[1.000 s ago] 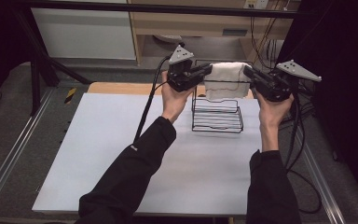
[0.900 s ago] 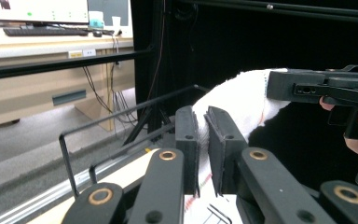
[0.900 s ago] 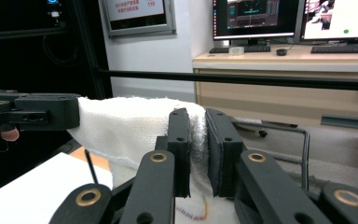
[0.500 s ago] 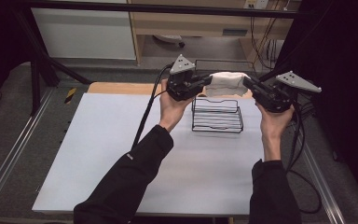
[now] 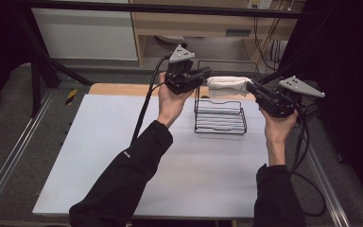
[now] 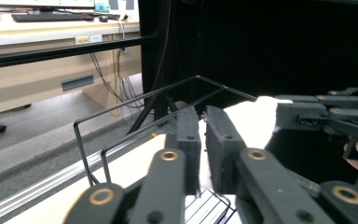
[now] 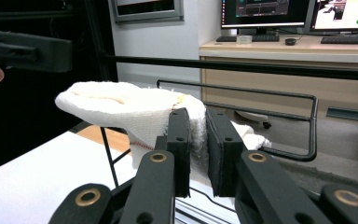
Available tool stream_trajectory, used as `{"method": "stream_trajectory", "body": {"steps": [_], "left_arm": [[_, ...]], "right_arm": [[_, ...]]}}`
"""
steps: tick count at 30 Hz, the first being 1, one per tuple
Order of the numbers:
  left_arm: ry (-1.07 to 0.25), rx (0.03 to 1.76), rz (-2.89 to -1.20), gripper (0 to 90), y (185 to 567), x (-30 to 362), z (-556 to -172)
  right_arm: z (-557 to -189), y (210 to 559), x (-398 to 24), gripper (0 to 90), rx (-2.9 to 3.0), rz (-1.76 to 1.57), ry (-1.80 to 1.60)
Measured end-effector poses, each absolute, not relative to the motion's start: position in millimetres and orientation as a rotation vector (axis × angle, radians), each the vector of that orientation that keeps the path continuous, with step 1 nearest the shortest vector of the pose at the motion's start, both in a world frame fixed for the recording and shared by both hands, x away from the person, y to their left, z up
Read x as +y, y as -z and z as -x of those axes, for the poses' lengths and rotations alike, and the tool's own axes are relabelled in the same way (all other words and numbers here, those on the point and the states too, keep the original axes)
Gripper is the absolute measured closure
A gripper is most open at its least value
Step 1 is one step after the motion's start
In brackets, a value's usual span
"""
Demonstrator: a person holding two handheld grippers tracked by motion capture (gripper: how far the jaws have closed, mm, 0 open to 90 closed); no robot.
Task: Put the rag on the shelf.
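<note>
White cloth [image 5: 227, 85] stretched in the air above black wire rack [image 5: 220, 116] near table's [image 5: 99, 156] far edge. Right gripper [image 7: 196, 140] clamps one end; left gripper [image 5: 203, 74] pinched narrow at the other, apparently gripping cloth, jaws just closing.

The towel [image 7: 135, 112] was white cloth with a rough, nubbly terry weave and a thin red stitch along one hem. The rack [image 5: 220, 116] was thin black wire, smooth and faintly glossy, while the right gripper [image 7: 196, 149] and left gripper [image 6: 201, 149] were matt black plastic with brass-coloured rivets, the former topped by a dull grey plate [image 5: 301, 86]. The table [image 5: 99, 156] bore a smooth, matt pale sheet, with bare light wood [image 5: 123, 89] along its twelve o'clock edge.
</note>
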State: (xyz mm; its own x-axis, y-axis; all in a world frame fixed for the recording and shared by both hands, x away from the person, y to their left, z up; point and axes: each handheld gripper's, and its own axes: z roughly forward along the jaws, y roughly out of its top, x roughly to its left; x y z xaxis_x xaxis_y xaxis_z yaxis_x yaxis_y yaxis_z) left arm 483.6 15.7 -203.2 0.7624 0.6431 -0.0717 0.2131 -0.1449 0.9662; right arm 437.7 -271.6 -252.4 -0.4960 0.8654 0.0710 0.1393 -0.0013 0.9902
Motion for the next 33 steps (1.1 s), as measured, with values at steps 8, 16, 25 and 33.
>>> {"method": "stream_trajectory", "body": {"steps": [8,16,25,33], "left_arm": [[-0.366,0.701,-1.766,89.6,215.8,4.1,-490.4],[-0.336,0.680,-1.797,89.6,231.6,2.9,-487.3],[-0.336,0.689,-1.816,89.8,241.7,0.6,-488.6],[-0.339,0.692,-1.825,89.9,247.2,-0.6,-489.5]], "right_arm": [[-436.8,257.0,-272.7,80.3,1.689,-1.040,-1.553],[-434.8,262.2,-275.4,78.9,1.701,-1.036,-1.559],[-429.1,262.3,-276.5,72.5,1.726,-1.028,-1.560],[-426.0,250.7,-277.4,66.3,1.713,-1.003,-1.577]]}}
